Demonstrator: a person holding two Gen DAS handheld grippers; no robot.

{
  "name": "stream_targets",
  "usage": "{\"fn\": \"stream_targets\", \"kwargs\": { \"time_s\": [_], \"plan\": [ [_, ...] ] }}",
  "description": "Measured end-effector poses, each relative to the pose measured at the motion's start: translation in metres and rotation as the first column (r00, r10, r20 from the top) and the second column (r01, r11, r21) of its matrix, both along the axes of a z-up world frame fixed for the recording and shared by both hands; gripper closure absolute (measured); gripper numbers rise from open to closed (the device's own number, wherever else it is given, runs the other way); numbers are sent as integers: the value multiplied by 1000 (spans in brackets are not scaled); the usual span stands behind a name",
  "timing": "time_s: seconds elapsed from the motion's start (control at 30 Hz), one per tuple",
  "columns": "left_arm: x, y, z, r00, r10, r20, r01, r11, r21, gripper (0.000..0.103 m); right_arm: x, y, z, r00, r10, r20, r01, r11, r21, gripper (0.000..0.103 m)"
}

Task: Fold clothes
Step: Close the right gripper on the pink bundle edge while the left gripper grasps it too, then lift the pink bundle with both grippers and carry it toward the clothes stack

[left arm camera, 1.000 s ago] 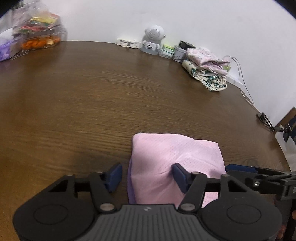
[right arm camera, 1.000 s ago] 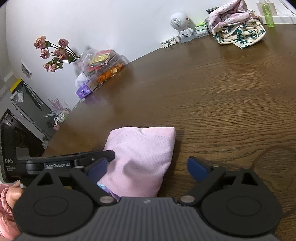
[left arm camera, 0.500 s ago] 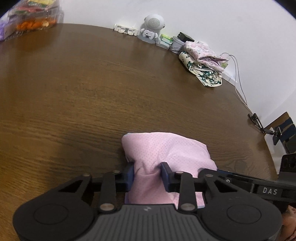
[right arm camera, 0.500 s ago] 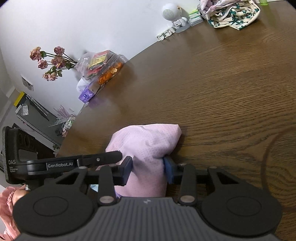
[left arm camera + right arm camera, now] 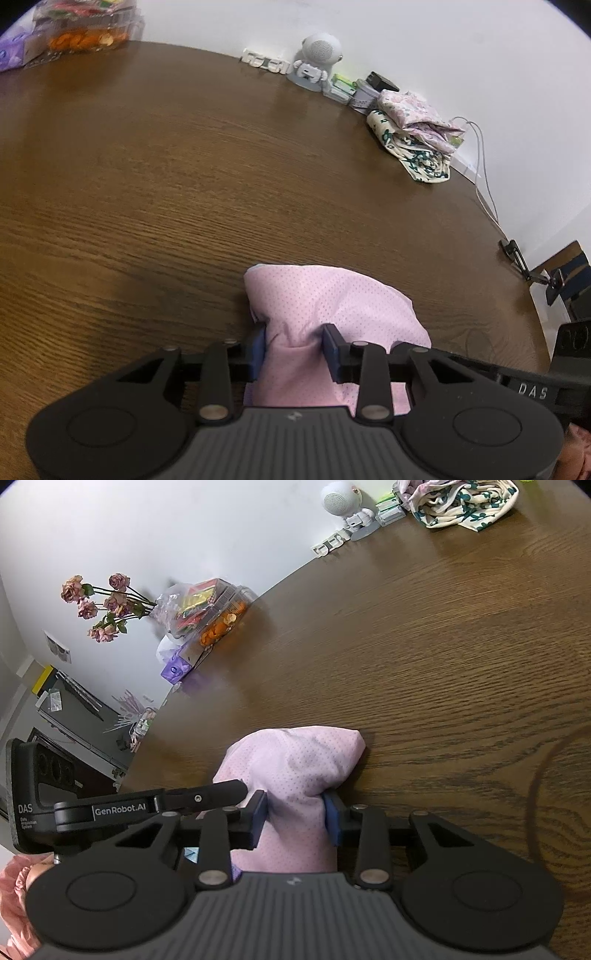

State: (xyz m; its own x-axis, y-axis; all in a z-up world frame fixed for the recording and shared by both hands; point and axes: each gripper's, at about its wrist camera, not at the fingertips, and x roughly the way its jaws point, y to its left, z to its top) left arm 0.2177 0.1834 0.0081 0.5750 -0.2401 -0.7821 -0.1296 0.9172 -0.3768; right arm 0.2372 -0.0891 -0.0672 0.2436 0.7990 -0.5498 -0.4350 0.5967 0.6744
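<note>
A folded pink mesh garment [image 5: 332, 295] lies as a small thick bundle on the brown wooden table [image 5: 166, 177], near its front edge. My left gripper [image 5: 294, 334] is shut on the bundle's near left part, and the cloth bulges between its blue pads. In the right wrist view the same pink garment [image 5: 295, 753] is pinched at its near right part by my right gripper [image 5: 295, 805], whose jaws are closing on the cloth. The two grippers sit side by side on the bundle, and its near edge is hidden under them.
A pile of patterned clothes [image 5: 413, 144] lies at the table's far right by the wall, with a white robot-shaped figure [image 5: 314, 62] and small boxes beside it. A clear box of snacks [image 5: 85, 26] stands far left. Dried roses [image 5: 103, 605] lean over it. A cable [image 5: 484, 177] runs along the right edge.
Both grippers went from standing open around the flat bundle to pinching it. The cloth has bunched up between the pads, and both wrists rolled slightly.
</note>
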Motion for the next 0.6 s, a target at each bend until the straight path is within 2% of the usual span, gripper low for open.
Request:
{"fn": "stream_targets", "kwargs": {
  "time_s": [0.17, 0.23, 0.27, 0.43, 0.6],
  "plan": [
    [1, -3, 1, 1000, 7, -10, -7, 1000, 16, 71, -1, -2, -2, 1000, -5, -3, 5, 1000, 10, 71],
    [0, -4, 0, 1000, 11, -6, -11, 1000, 14, 75, 0, -2, -2, 1000, -6, -4, 6, 1000, 8, 73],
    [-1, -1, -2, 1000, 18, -5, -18, 1000, -7, 80, 0, -3, -3, 1000, -6, -5, 6, 1000, 8, 77],
    [-6, 10, -6, 998, 57, 10, -55, 993, -104, 89, 4, -7, -7, 999, -10, -36, 11, 999, 32, 87],
    [-8, 11, 4, 996, 63, 56, -54, 986, -159, 91, 7, -12, -1, 1000, -8, -25, 9, 999, 47, 90]
  ]
}}
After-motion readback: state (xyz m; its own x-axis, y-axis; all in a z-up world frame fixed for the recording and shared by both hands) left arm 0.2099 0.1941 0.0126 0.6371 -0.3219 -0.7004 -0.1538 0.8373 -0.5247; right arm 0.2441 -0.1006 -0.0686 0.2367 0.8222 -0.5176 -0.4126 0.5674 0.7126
